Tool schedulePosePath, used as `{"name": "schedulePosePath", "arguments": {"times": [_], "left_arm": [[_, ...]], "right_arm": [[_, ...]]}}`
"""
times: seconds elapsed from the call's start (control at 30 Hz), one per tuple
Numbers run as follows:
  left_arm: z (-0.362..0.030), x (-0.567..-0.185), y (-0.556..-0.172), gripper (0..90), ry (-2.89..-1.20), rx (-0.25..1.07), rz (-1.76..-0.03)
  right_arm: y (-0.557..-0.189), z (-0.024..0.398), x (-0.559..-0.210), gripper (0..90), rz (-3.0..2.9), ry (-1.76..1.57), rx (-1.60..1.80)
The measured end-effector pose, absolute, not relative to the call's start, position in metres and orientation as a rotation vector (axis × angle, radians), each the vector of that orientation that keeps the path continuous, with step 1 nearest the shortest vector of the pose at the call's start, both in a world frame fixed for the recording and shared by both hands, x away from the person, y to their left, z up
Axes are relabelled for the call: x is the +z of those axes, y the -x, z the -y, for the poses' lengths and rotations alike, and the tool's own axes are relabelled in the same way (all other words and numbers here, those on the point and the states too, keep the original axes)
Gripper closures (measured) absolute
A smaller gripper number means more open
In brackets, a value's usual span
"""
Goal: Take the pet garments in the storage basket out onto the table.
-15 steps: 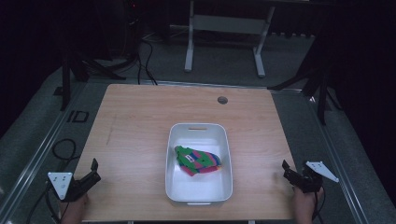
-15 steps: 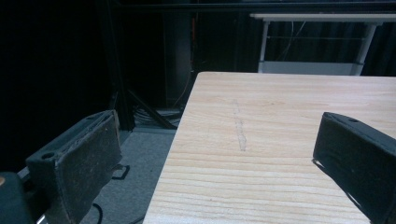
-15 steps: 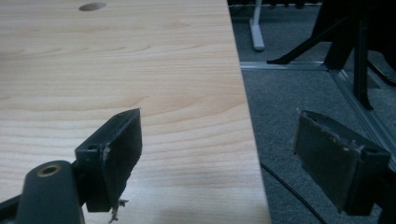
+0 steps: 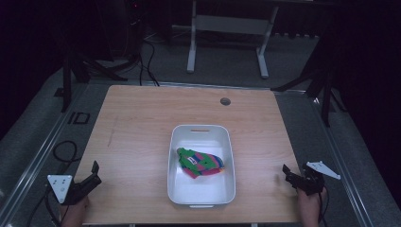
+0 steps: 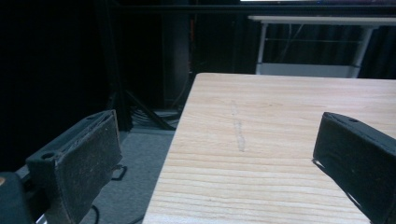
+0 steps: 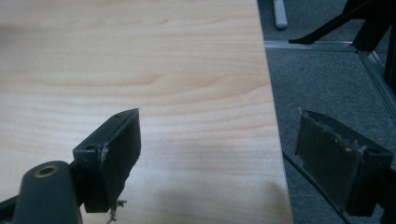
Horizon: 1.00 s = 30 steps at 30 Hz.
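Clothing (image 4: 201, 163), a striped bundle of green, pink and blue, is lying inside the white tub (image 4: 176, 156), which is sitting near the middle of the worktop's (image 4: 142, 123) near edge. The left gripper (image 4: 93, 176) is hovering over the near left corner of the worktop, its jaws standing wide apart with nothing between them. The right gripper (image 4: 286, 174) is hanging at the worktop's right edge, close to the near right corner, its jaws likewise spread and holding nothing. Both are staying well apart from the tub. A small round hole (image 4: 225, 101) is showing near the far edge.
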<state>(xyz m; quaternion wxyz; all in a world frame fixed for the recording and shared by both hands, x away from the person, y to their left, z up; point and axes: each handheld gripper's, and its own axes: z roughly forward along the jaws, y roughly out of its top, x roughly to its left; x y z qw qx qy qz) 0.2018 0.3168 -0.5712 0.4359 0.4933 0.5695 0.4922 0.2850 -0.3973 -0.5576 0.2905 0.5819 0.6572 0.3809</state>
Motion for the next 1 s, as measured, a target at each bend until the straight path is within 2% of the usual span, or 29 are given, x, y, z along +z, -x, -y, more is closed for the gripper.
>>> {"name": "schedulePosePath", "arguments": {"times": [0.33, 1.0], "left_arm": [[-0.316, -0.572, -0.201, 1.3, -1.227, 1.223, -1.404], [-0.317, -0.571, -0.201, 1.3, -1.235, 1.209, -1.395]], "right_arm": [[-0.296, 0.404, -0.559, 14.6, -2.059, -1.46, 1.129], [-0.297, 0.357, -0.552, 13.0, -2.61, -0.933, 1.184]]}}
